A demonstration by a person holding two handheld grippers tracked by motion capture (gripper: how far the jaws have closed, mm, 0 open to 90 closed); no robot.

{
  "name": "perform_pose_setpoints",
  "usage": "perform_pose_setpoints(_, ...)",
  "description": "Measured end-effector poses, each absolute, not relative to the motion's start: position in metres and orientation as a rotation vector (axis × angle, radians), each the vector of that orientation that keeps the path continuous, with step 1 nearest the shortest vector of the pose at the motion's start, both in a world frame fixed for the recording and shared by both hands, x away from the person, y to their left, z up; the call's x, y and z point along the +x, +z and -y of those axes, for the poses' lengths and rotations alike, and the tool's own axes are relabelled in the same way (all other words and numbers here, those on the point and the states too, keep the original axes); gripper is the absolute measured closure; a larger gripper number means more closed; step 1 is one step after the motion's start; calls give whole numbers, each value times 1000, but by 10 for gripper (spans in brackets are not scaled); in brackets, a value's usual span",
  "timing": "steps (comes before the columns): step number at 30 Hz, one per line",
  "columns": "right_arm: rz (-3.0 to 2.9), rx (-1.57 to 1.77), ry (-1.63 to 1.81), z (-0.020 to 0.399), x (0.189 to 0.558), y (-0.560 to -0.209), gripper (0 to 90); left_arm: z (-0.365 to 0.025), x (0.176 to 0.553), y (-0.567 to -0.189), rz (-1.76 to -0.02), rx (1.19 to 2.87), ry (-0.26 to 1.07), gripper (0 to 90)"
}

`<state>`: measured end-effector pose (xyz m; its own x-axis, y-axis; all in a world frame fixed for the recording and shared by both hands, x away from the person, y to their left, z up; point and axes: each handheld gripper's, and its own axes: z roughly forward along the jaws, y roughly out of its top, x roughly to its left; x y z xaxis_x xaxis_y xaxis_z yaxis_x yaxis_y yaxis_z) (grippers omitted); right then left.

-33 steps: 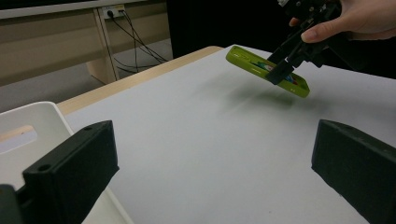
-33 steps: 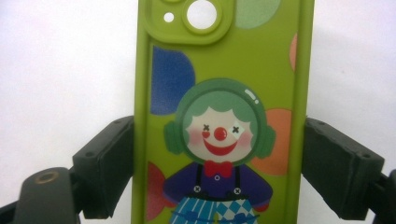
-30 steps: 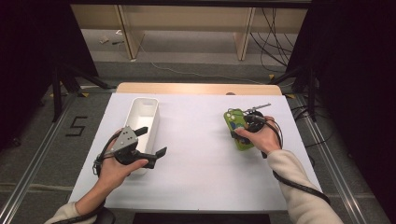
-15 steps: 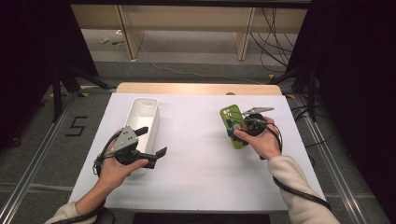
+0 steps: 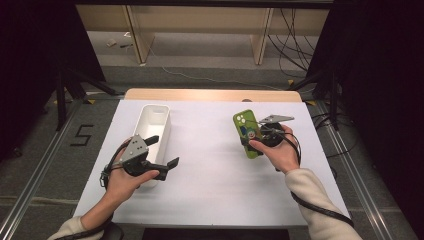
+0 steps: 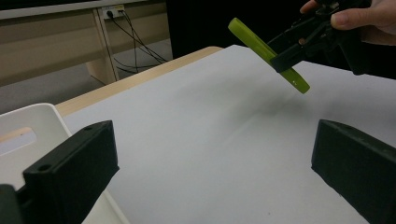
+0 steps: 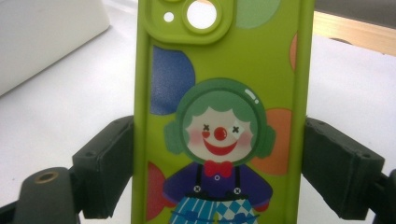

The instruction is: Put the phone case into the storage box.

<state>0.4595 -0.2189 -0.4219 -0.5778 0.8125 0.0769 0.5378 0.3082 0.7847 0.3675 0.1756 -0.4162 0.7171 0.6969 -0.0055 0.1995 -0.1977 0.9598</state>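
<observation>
While the spread left gripper [image 5: 162, 152] waits near the white plastic bin [image 5: 152, 122], the right gripper [image 5: 255, 137] pinches a lime-green clown-print phone case [image 5: 246, 132], lifted tilted toward twelve o'clock, likely for carrying.

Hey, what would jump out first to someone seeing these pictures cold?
The lime-green phone case with a cartoon clown, clamped across its width in the right gripper and lifted off the white table. Next, the white bin at the table's left, with the left gripper open beside it.

Phone case [image 7: 219, 112] is lime green with a cartoon clown on it: green hair, red nose, blue-checked pants, plus colored blobs. Bin [image 5: 152, 125] is white, table [image 5: 210, 165] too, black gripper jaws.
</observation>
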Motion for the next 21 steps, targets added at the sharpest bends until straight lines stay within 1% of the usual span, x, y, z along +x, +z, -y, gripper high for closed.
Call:
perform_pose_setpoints(8, -2230, 1177, 1188, 211, 456, -421, 170, -169, 372, -410, -738, 1752, 537, 15)
perform_pose_setpoints(21, -2214, 1110, 1265, 201, 449, -415, 170, -152, 384, -400, -725, 1745, 546, 22)
